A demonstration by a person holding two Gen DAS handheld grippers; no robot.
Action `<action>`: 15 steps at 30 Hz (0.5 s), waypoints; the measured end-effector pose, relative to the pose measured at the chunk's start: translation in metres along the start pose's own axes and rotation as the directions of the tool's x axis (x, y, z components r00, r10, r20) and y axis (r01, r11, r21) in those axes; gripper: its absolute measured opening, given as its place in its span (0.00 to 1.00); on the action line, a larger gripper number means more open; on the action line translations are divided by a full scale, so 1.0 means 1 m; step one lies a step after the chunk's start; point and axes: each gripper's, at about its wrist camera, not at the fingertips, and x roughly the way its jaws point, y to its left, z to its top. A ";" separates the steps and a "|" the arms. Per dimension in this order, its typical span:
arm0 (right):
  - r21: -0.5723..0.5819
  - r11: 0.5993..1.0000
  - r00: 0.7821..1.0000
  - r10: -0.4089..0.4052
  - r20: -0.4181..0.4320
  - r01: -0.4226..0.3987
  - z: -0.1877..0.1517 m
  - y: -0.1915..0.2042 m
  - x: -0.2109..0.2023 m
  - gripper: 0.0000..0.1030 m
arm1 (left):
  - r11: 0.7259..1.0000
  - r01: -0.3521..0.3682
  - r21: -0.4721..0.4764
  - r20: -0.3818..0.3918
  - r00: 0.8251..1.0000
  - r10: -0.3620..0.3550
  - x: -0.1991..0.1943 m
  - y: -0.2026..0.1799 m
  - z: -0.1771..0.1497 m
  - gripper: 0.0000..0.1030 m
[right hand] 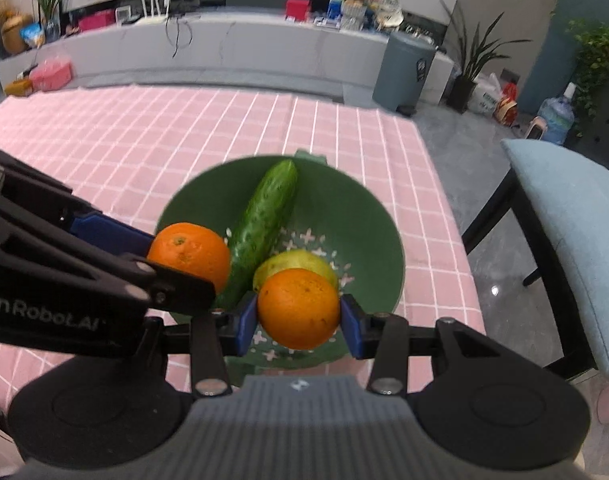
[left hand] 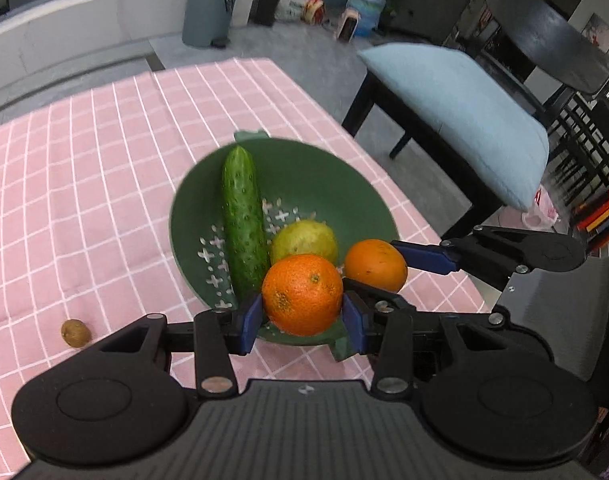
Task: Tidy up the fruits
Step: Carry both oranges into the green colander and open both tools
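Observation:
A green colander bowl [left hand: 328, 184] stands on the pink checked tablecloth and holds a cucumber [left hand: 242, 220] and a yellow-green fruit [left hand: 304, 238]. My left gripper [left hand: 302, 318] is shut on an orange [left hand: 302, 294] above the bowl's near rim. My right gripper [right hand: 299, 322] is shut on a second orange [right hand: 298, 308], also over the bowl [right hand: 360, 216]. In the left wrist view the right gripper's orange [left hand: 376, 264] hangs at the bowl's right side. In the right wrist view the left gripper's orange [right hand: 190, 254] sits beside the cucumber [right hand: 264, 220].
A small brown kiwi [left hand: 75, 333] lies on the cloth left of the bowl. A chair with a light blue cushion [left hand: 460, 116] stands just off the table's right edge. A grey bin [right hand: 404, 72] and plants stand on the floor beyond.

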 end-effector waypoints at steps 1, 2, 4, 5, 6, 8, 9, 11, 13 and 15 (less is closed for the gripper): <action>-0.002 1.000 1.000 0.009 -0.011 -0.009 0.000 0.000 0.003 0.40 | 1.000 0.001 0.002 -0.008 1.000 -0.001 0.003 0.001 0.001 0.48; -0.002 1.000 1.000 0.019 -0.021 -0.019 0.000 0.000 0.006 0.40 | 1.000 0.001 0.004 -0.017 1.000 -0.001 0.006 0.001 0.002 0.48; -0.006 1.000 0.999 0.029 -0.041 -0.030 -0.001 0.001 0.012 0.40 | 1.000 -0.004 0.011 -0.039 0.999 0.004 0.012 0.001 0.004 0.48; -0.010 0.999 0.998 0.031 -0.050 -0.032 0.000 0.003 0.014 0.40 | 1.000 -0.006 0.014 -0.048 0.999 0.007 0.015 0.002 0.004 0.48; -0.016 0.999 0.998 0.033 -0.059 -0.034 -0.001 0.003 0.017 0.40 | 1.000 -0.008 0.016 -0.057 0.998 0.009 0.017 0.002 0.004 0.48; -0.024 0.999 0.997 0.039 -0.074 -0.041 -0.001 0.004 0.021 0.40 | 1.000 -0.008 0.016 -0.074 0.997 0.009 0.021 0.004 0.004 0.48; -0.028 0.999 0.996 0.042 -0.081 -0.044 -0.001 0.005 0.024 0.40 | 1.000 -0.008 0.016 -0.081 0.997 0.010 0.022 0.004 0.003 0.48; -0.037 0.998 0.995 0.043 -0.091 -0.047 -0.002 0.006 0.027 0.40 | 1.000 -0.009 0.018 -0.094 0.996 0.011 0.025 0.006 0.003 0.48; -0.046 0.998 0.994 0.042 -0.099 -0.047 -0.003 0.007 0.031 0.40 | 1.000 -0.006 0.020 -0.100 0.995 0.008 0.027 0.007 0.002 0.48; -0.047 0.998 0.993 0.044 -0.107 -0.049 -0.004 0.007 0.033 0.40 | 1.000 -0.002 0.021 -0.104 0.995 0.004 0.029 0.007 0.002 0.48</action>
